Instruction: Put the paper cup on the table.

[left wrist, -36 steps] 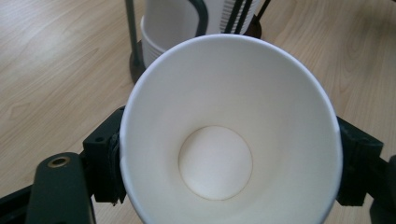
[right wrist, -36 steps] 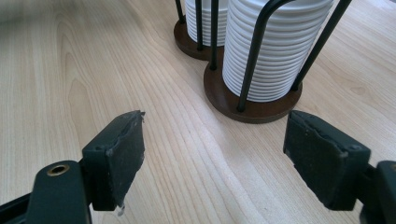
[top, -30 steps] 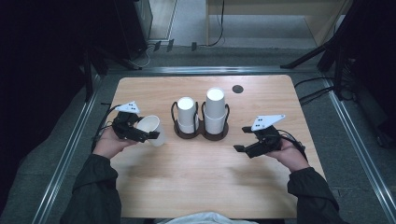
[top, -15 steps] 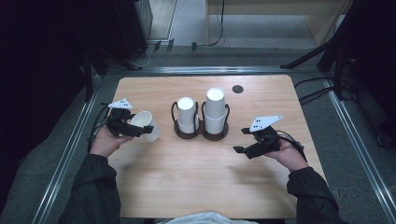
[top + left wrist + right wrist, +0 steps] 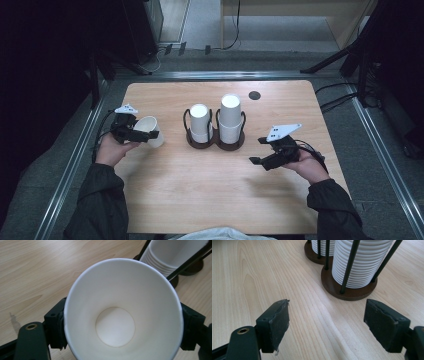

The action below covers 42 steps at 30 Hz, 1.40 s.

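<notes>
Evidently the step in hand is carrying a single paper cup (image 5: 148, 128) away from the two cup stacks (image 5: 216, 121) in their dark holder (image 5: 215, 144). The left gripper (image 5: 150, 134) clamps the cup by its sides, tilted above the table's (image 5: 170, 190) left part, mouth toward its camera. It looks plain white, empty and thin-walled. The right gripper (image 5: 256, 150) hangs with jaws wide apart near the holder. Next probably calls for righting the cup and setting it down gently.

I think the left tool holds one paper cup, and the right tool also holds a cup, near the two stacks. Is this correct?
Not quite. The left tool does hold a paper cup, but the right tool holds nothing: the right gripper view shows its jaws open over bare table near the two stacks.
</notes>
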Tool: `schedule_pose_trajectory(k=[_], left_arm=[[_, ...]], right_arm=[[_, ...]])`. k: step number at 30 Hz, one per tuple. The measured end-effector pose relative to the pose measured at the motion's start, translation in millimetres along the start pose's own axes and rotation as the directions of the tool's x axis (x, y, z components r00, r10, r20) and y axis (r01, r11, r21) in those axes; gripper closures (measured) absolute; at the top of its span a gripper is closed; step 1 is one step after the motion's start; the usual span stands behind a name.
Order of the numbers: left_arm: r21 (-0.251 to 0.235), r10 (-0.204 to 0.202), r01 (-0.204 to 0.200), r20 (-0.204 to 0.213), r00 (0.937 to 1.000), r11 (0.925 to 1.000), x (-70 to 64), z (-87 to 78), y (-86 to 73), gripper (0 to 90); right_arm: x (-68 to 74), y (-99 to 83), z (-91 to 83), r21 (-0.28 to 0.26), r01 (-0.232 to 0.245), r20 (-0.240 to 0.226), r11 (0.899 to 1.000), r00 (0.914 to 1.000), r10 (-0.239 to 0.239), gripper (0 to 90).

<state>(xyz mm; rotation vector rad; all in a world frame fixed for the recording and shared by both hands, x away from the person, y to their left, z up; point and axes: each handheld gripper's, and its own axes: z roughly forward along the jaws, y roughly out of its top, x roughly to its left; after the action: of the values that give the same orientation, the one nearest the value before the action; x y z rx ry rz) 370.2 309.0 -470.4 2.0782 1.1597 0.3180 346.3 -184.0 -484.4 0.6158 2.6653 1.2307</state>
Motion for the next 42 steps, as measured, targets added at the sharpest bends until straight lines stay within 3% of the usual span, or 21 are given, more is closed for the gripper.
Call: schedule_pose_trajectory(k=[2,14,18,26,33,42], left_arm=[[0.011,0.004,-0.004,-0.024,0.9997,0.9999,2.8,0.7,-0.3,18.3],[0.027,-0.056,0.059,-0.099,0.9935,0.9979,19.9,1.9,-6.2,18.1],[0.035,-0.073,0.077,-0.096,0.9926,0.9964,22.7,3.5,-8.6,17.8],[0.050,-0.074,0.082,-0.135,0.9880,0.9954,24.4,6.4,-11.7,17.5],[0.049,-0.085,0.091,-0.115,0.9898,0.9947,25.2,7.3,-12.6,17.0],[0.062,-0.094,0.101,-0.118,0.9886,0.9929,25.2,8.5,-13.1,16.3]], right_arm=[[0.1,0.0,0.5,0.002,0.001,-0.002,1.000,1.0000,-0.001,20.5],[0.3,0.0,1.1,0.005,-0.002,-0.002,1.000,1.0000,0.002,20.5],[0.4,0.0,1.3,0.005,-0.002,-0.002,1.000,1.0000,0.002,20.5],[0.4,0.0,1.2,0.004,0.004,-0.003,1.000,1.0000,-0.004,20.4],[0.6,0.2,1.3,0.004,0.003,-0.002,1.000,1.0000,-0.003,20.5],[0.9,0.3,1.5,0.005,0.005,-0.003,1.000,1.0000,-0.005,20.5]])
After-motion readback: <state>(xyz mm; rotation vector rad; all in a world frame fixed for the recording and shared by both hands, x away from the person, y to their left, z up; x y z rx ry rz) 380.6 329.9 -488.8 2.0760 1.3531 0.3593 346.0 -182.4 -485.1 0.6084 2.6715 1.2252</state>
